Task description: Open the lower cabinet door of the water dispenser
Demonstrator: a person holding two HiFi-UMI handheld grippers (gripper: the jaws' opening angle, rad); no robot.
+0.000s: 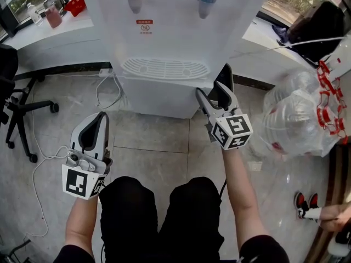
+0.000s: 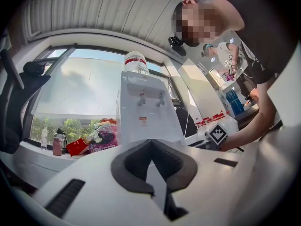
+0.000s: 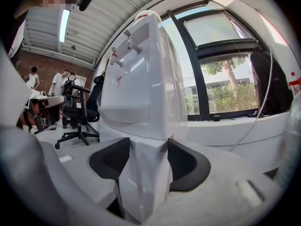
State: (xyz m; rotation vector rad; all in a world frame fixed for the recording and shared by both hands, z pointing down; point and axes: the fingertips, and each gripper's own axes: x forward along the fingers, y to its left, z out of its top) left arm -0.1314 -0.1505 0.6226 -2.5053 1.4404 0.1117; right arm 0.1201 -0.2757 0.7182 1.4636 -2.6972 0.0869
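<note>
The right gripper [image 1: 214, 87] is held level, jaws apart astride the right edge of the water dispenser's [image 1: 170, 32] lower door [image 1: 159, 100], ready for pulling; the left gripper [image 1: 97, 119] is kept closed, empty, clear.

Foreground: left tongs [image 2: 151, 141], white shells with black pads, tips together, nothing between them.
Centre: water dispenser [image 2: 143, 119], white, upright; two taps side by side on its front, a red-and-white label below them; bottle [image 2: 136, 61] on top.
Left: dark office chair [image 2: 19, 102]; table [image 2: 28, 161] under the window bearing a pink bottle [image 2: 57, 146] and a red box [image 2: 79, 146] among coloured bags.
Right: marker cube [image 2: 217, 133] just ahead of a bare forearm [image 2: 256, 121]; person in a dark top leaning in.
</note>
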